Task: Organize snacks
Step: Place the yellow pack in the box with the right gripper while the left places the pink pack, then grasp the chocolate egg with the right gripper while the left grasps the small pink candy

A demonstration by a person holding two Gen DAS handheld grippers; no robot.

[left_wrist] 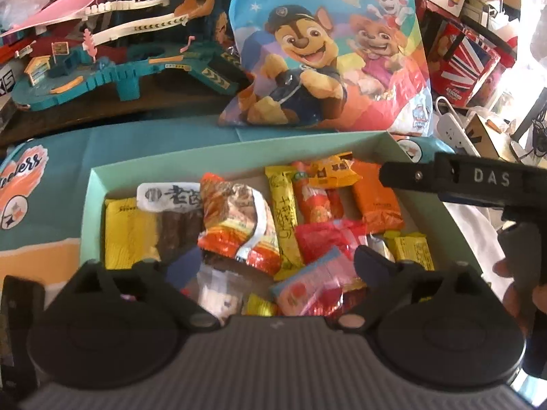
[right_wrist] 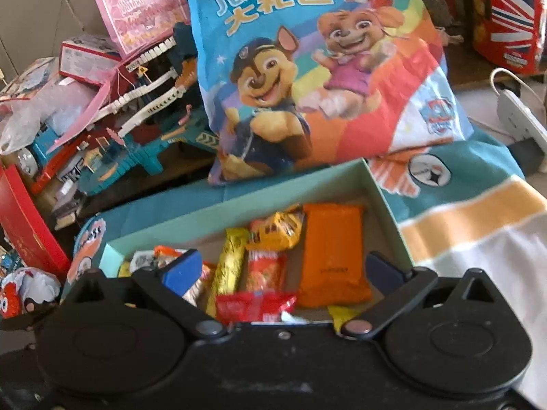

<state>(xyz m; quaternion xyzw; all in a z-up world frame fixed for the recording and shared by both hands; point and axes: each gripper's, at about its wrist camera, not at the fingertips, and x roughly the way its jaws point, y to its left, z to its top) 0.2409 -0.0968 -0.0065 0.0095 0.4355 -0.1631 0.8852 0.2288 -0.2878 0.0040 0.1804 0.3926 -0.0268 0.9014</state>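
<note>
A pale green box (left_wrist: 232, 152) holds several snack packets: an orange packet (left_wrist: 376, 201), a long yellow bar (left_wrist: 283, 218), a red packet (left_wrist: 324, 235) and a crumpled orange-white packet (left_wrist: 236, 225). My left gripper (left_wrist: 273, 266) hangs open and empty over the box's near half. My right gripper (right_wrist: 283, 270) is open and empty over the box's near right part (right_wrist: 239, 201), above the orange packet (right_wrist: 333, 253) and a red packet (right_wrist: 253, 307). The right gripper's body shows at the right of the left wrist view (left_wrist: 478, 179).
A large cartoon-dog snack bag (left_wrist: 328, 51) stands behind the box, also in the right wrist view (right_wrist: 307, 68). A toy car track (left_wrist: 112, 54) sits at the back left. A red flag-print tin (left_wrist: 468, 61) and a white power strip (right_wrist: 519, 116) are at the right.
</note>
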